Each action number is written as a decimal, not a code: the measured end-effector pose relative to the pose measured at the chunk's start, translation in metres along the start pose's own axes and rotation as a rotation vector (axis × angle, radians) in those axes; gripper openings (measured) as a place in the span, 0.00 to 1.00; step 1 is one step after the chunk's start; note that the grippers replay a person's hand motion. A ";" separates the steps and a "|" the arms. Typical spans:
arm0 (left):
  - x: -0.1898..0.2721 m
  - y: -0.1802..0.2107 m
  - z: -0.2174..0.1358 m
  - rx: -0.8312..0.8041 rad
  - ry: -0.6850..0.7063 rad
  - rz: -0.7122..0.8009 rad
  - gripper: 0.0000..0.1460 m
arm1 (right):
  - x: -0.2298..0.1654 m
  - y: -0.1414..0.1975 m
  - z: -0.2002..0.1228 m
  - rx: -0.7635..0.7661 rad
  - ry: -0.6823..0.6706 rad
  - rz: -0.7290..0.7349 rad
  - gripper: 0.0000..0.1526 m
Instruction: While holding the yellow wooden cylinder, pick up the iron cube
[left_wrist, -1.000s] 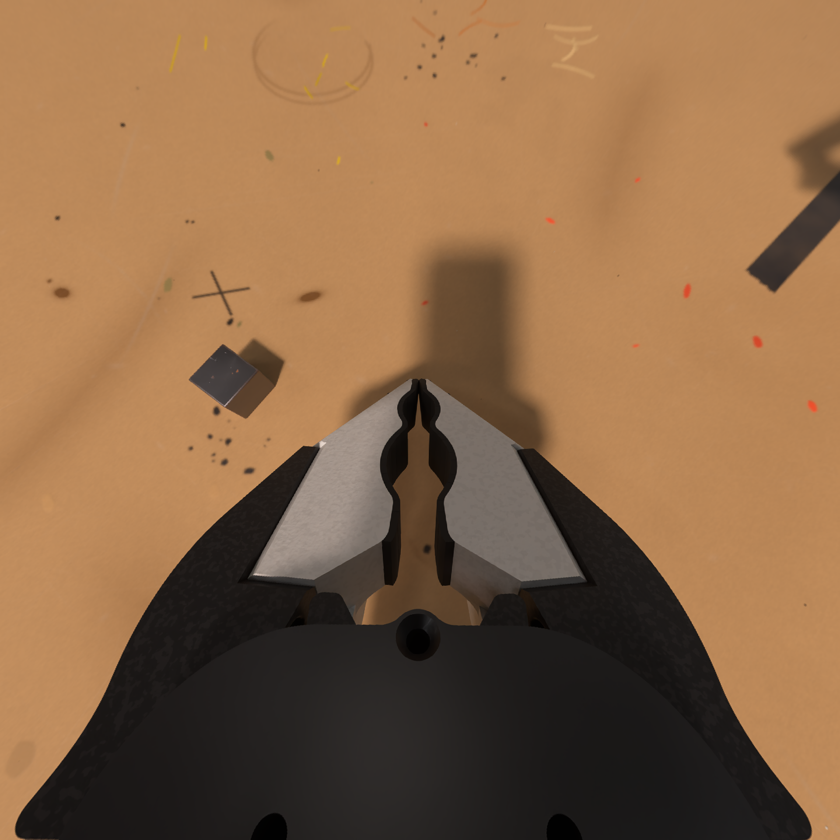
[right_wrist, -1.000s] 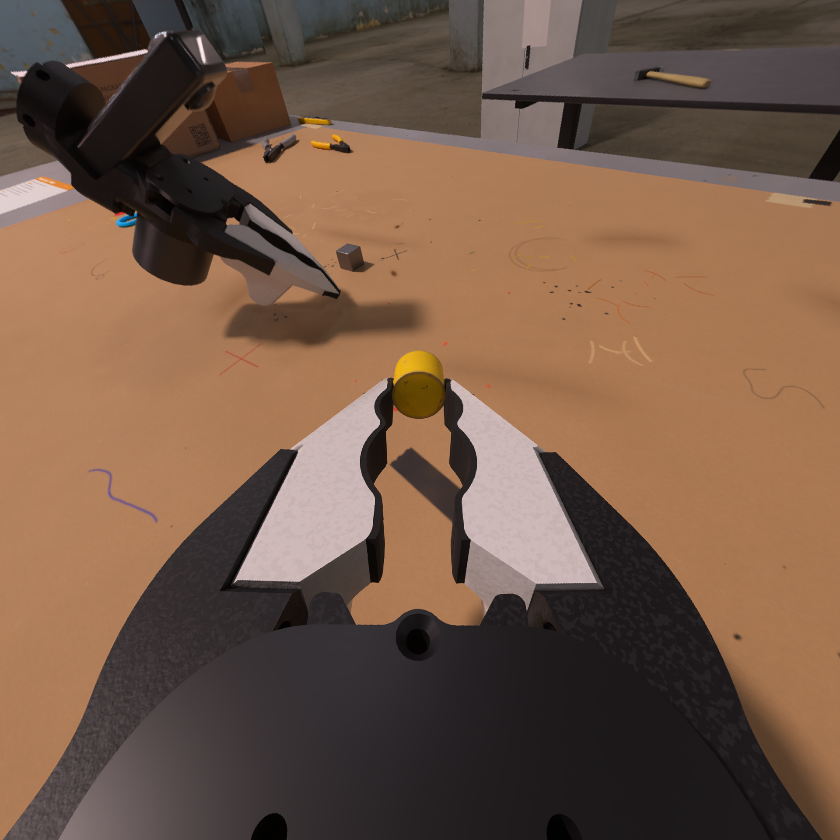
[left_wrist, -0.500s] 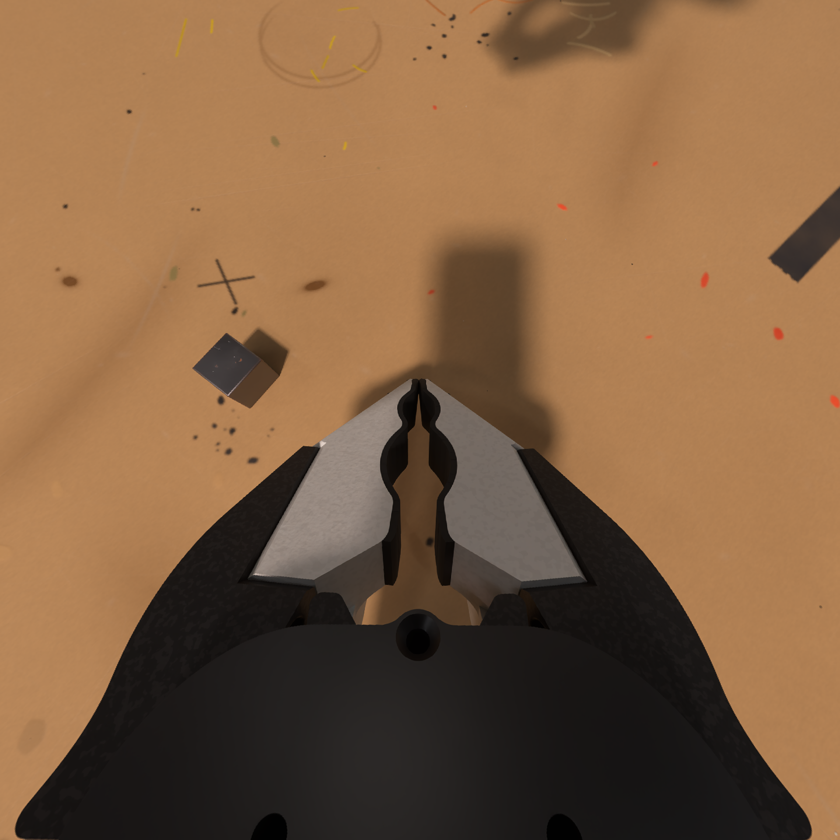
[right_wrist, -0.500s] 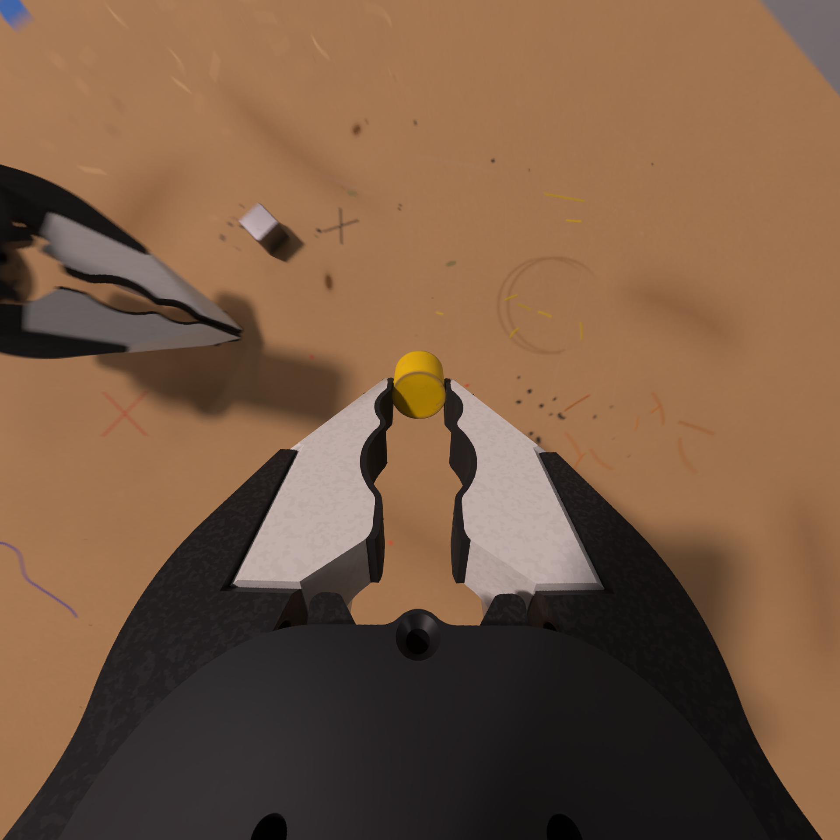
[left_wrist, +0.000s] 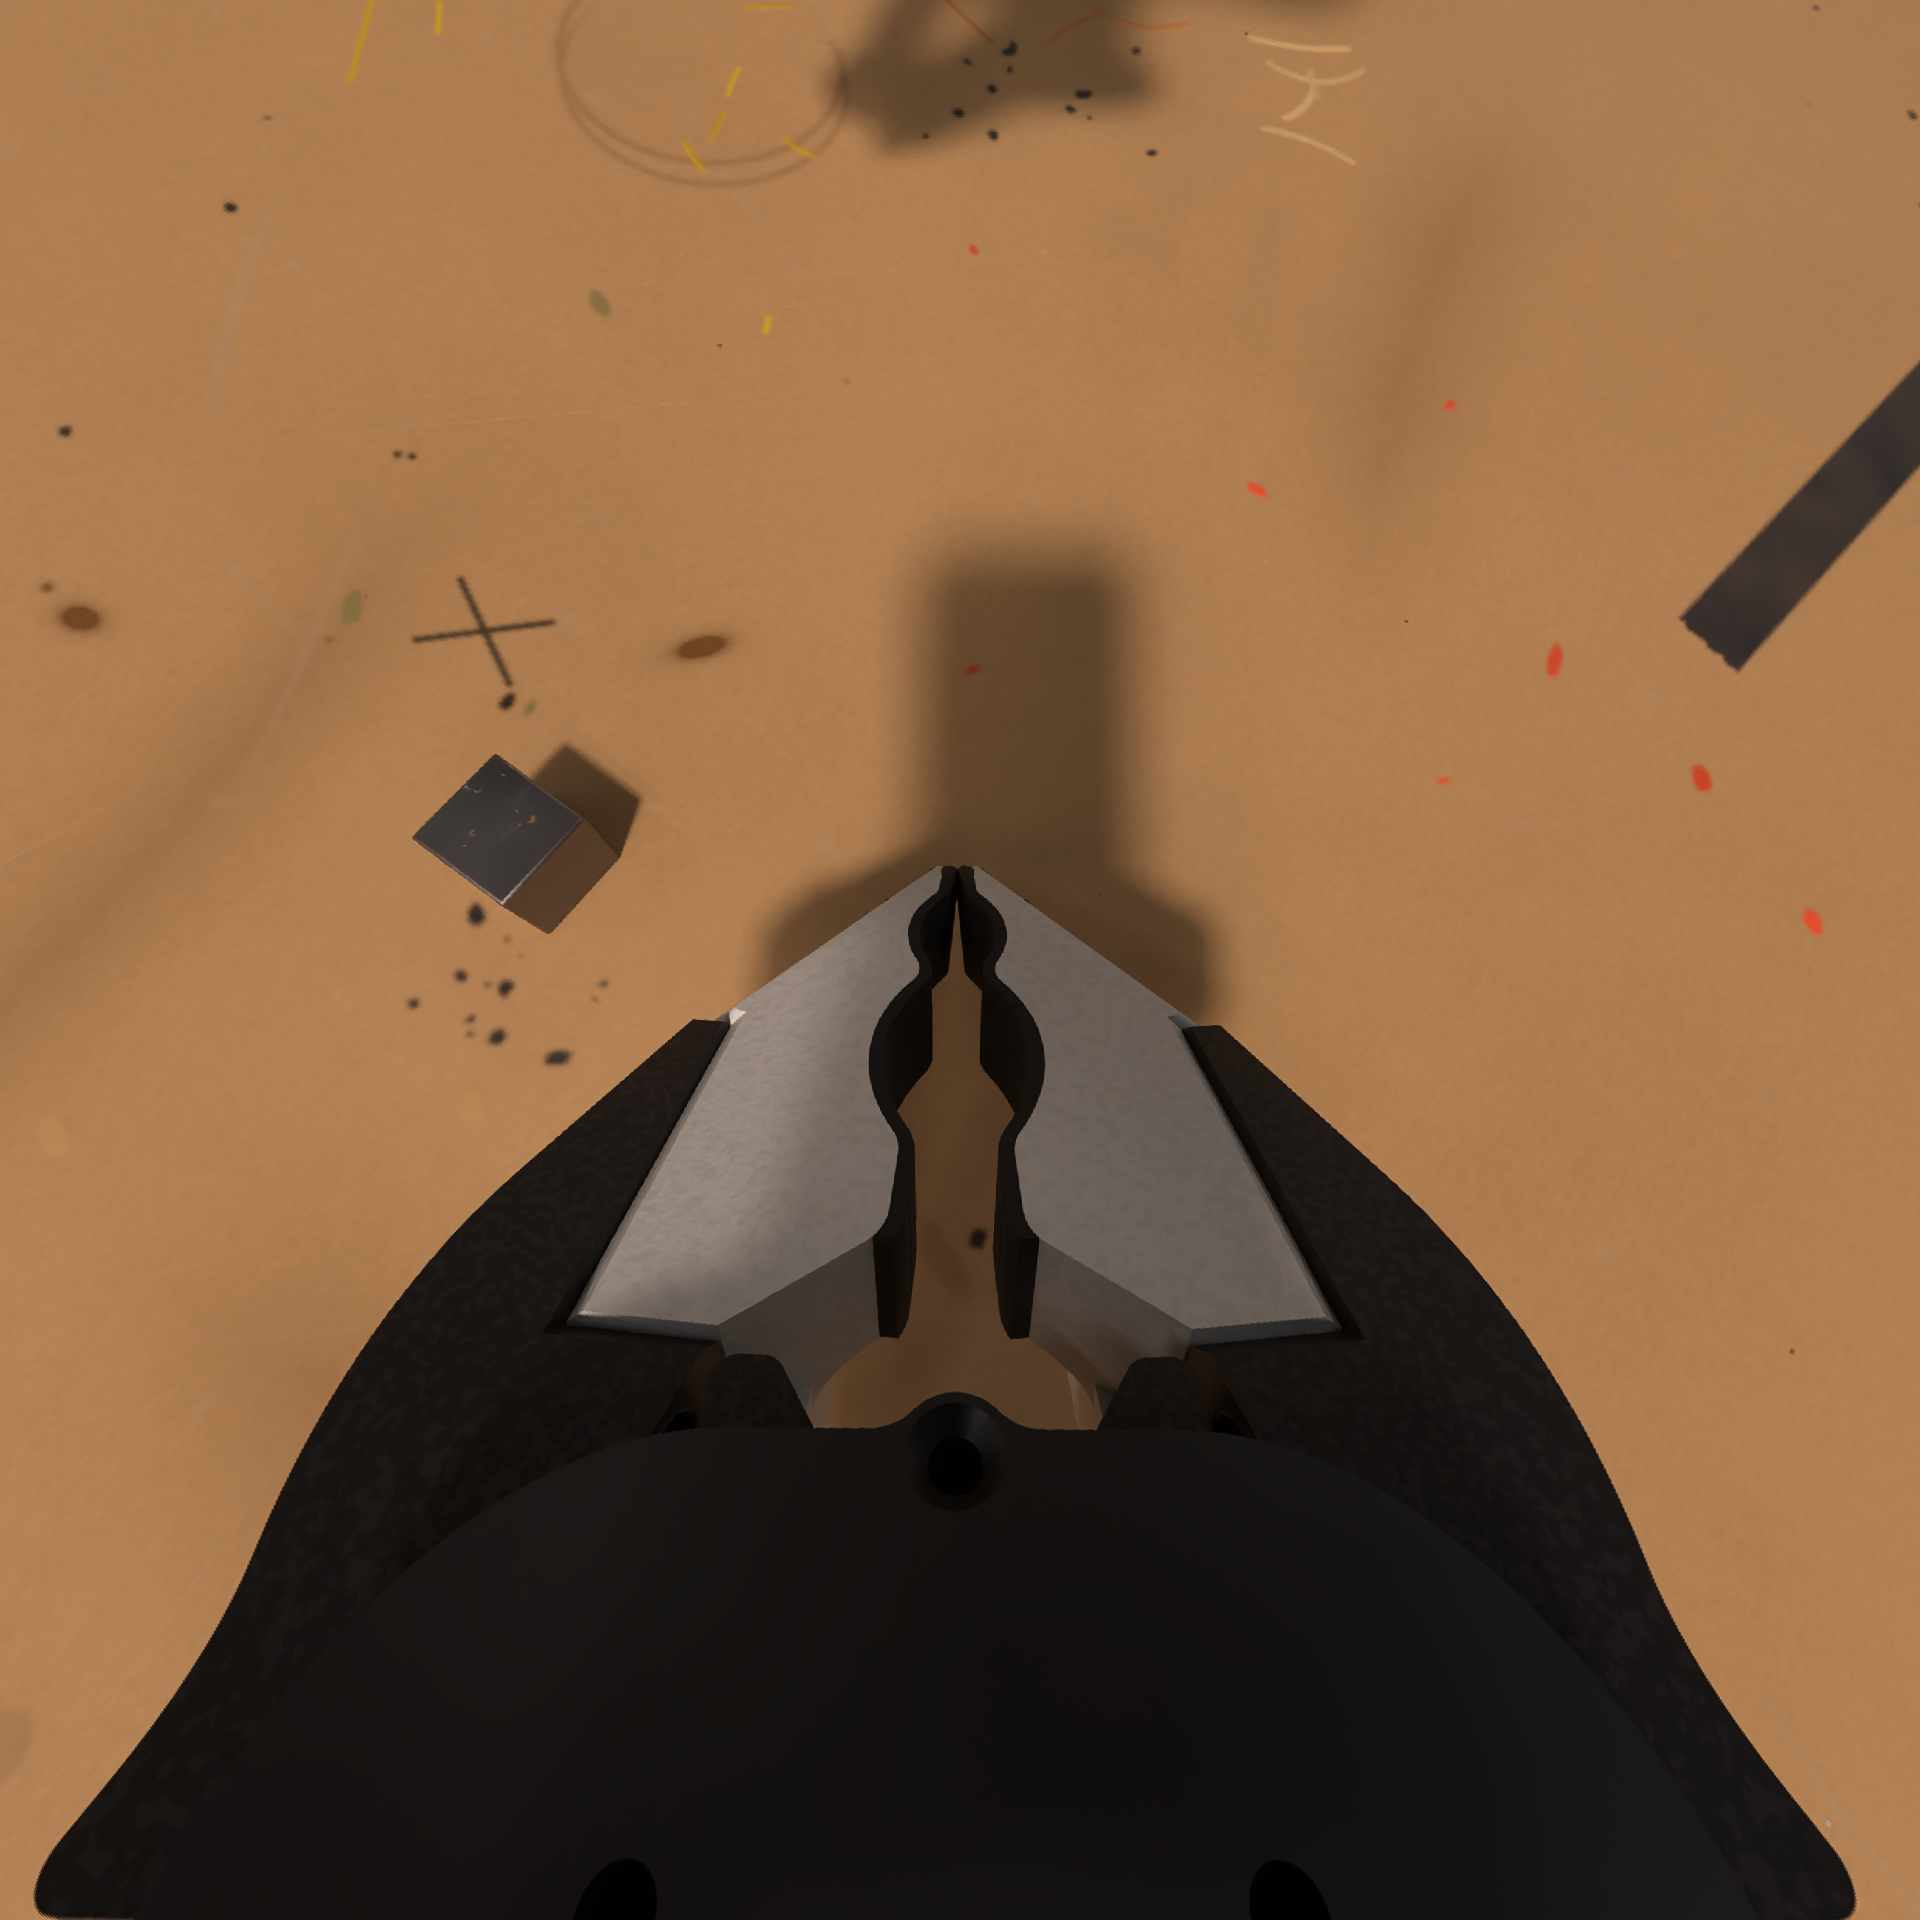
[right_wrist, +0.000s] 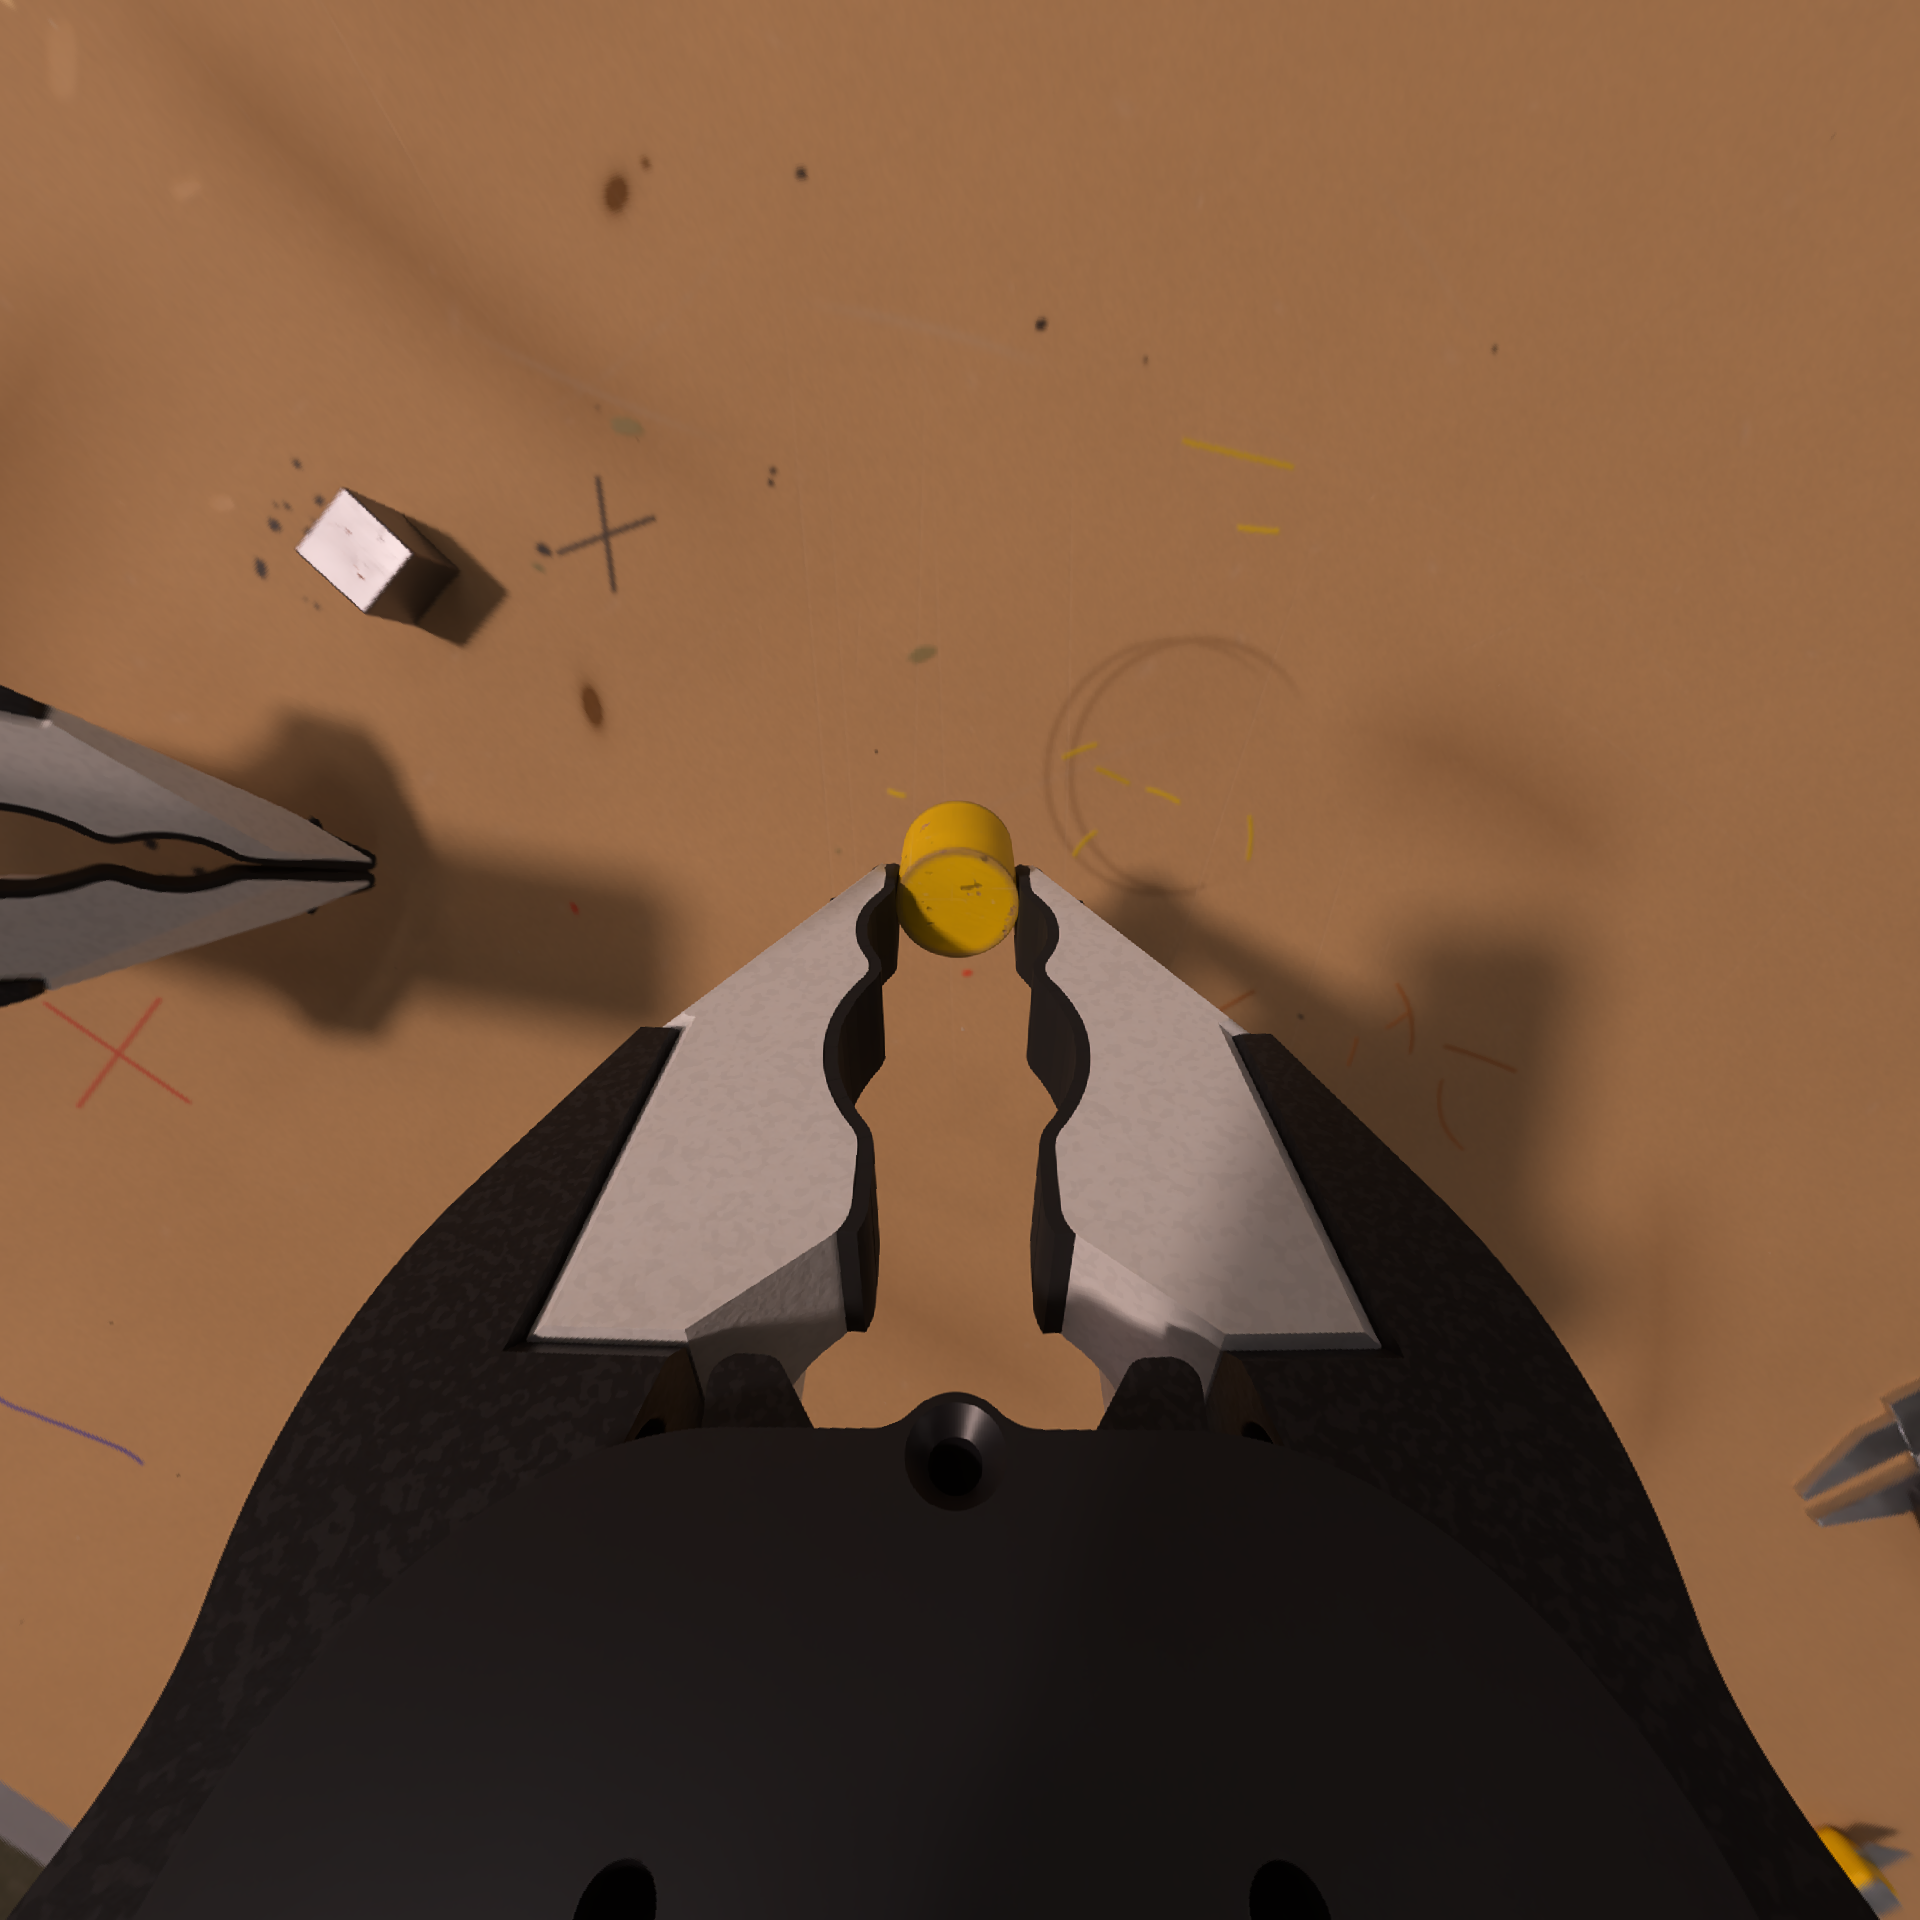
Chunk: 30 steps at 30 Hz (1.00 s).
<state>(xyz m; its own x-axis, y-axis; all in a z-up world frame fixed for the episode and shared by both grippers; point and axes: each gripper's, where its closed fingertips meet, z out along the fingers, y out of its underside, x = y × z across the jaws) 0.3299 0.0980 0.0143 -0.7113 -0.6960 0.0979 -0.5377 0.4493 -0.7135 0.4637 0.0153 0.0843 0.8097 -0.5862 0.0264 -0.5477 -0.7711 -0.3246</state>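
Note:
My right gripper (right_wrist: 956, 878) is shut on the yellow wooden cylinder (right_wrist: 956, 883), pinched at the fingertips and held above the brown table. The iron cube (right_wrist: 376, 561) rests on the table ahead to the left, next to a drawn black cross. In the left wrist view the iron cube (left_wrist: 514, 836) lies on the table, left of and slightly ahead of my left gripper (left_wrist: 957, 873), which is shut and empty. The left gripper also shows in the right wrist view (right_wrist: 358, 868) at the left edge, apart from the cube.
A strip of dark tape (left_wrist: 1808, 525) lies on the table at the right of the left wrist view. A grey metal object (right_wrist: 1870, 1465) sits at the right edge of the right wrist view. Pen marks and paint specks cover the table (left_wrist: 1351, 935).
My right gripper has tilted down and moved forward over the table with the cylinder; the cube now looks larger. My left gripper has drifted only slightly; its view of the cube barely changed.

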 end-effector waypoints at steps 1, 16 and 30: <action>0.000 0.000 0.000 0.000 0.003 0.000 0.00 | -0.001 -0.002 -0.001 0.018 -0.002 0.004 0.14; 0.001 0.000 0.000 0.001 0.000 0.006 0.00 | 0.008 0.006 0.013 -0.064 -0.030 0.111 0.14; 0.001 0.000 0.000 0.001 0.004 0.009 0.00 | 0.010 -0.024 0.023 -0.023 0.007 0.087 0.14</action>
<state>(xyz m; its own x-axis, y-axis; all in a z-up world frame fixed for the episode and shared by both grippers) 0.3290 0.0975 0.0145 -0.7179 -0.6897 0.0947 -0.5312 0.4549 -0.7148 0.4899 0.0331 0.0705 0.7577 -0.6525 0.0057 -0.6203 -0.7229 -0.3043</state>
